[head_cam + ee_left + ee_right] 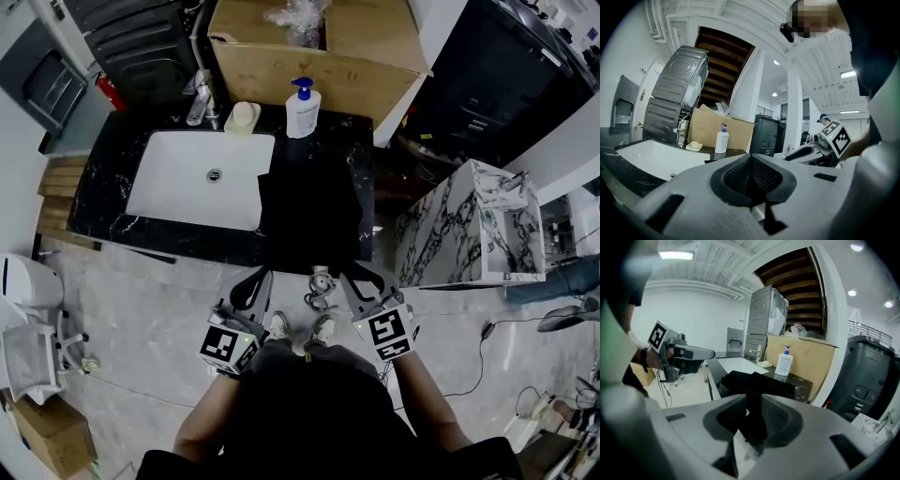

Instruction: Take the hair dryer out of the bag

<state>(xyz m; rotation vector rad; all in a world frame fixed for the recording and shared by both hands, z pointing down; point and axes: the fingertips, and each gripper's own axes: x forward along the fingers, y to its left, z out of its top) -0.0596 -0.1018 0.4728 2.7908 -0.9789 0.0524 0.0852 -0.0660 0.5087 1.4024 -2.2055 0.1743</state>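
Observation:
The black bag (pixel 310 208) lies on the dark marble counter (pixel 112 187) beside the sink and hangs over its front edge. No hair dryer shows outside it. My left gripper (pixel 255 278) hovers just before the counter's front, left of the bag; its jaws are shut with nothing between them (pixel 751 180). On the bag's other side my right gripper (pixel 361 277) points down at the bag (pixel 757 380). Its jaws (pixel 754 423) stand apart, with a black strip of the bag running loosely between them. The left gripper (pixel 691 352) shows in the right gripper view.
A white sink (pixel 197 176), a soap dish (pixel 242 116), a pump bottle (pixel 302 110) and a cardboard box (pixel 309 56) stand behind the bag. A small grey thing with a coiled cord (pixel 320 287) lies on the floor between the grippers. A marble cabinet (pixel 469 225) is at the right.

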